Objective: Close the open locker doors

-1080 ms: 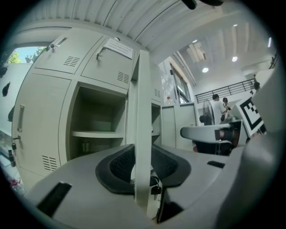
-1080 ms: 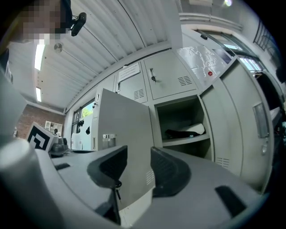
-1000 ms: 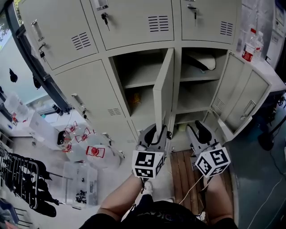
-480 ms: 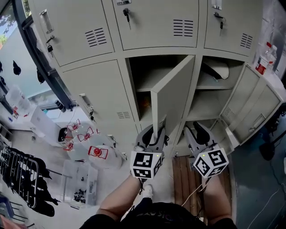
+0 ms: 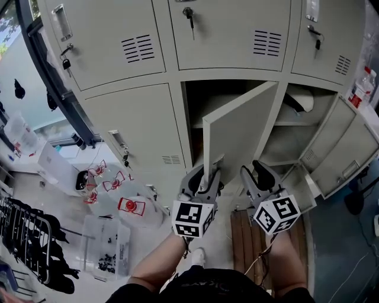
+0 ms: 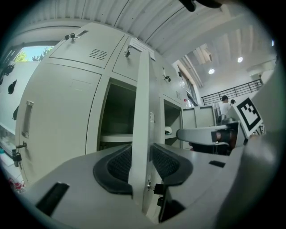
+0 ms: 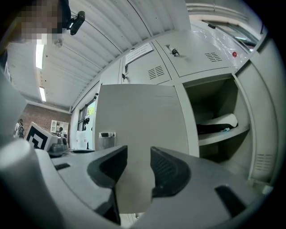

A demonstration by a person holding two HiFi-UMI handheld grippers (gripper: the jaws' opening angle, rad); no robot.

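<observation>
The bank of grey lockers (image 5: pixel 136 127) fills the upper part of the head view, and two of its doors stand open. The middle door (image 5: pixel 237 136) hangs at an angle out of its compartment, hinged at the right-hand divider, with its free edge swung toward the person. The right-hand door (image 5: pixel 346 151) is swung out much further, well clear of its compartment, where a white object (image 5: pixel 299 99) lies on a shelf.

The left gripper (image 5: pixel 203 177) is at the bottom of the middle door's free edge. In the left gripper view that edge stands upright between the two fingers (image 6: pixel 117 164), whose dark pads sit against it on both sides with no gap showing; the fingers have just been opening, yet the door edge is between them and in contact.

The right gripper (image 5: pixel 253 171) is just to the right of it, pointing at the door's outer face. Its fingers (image 7: pixel 166 169) are spread apart and hold nothing — only the flat grey panel shows through the gap, with the door's small recessed handle (image 7: pixel 106 134) off to the left. Whether the fingertips touch the panel cannot be told.

A key (image 5: pixel 189 13) hangs in the lock of the closed door above. On the floor to the left are clear plastic bins (image 5: pixel 106 242).
</observation>
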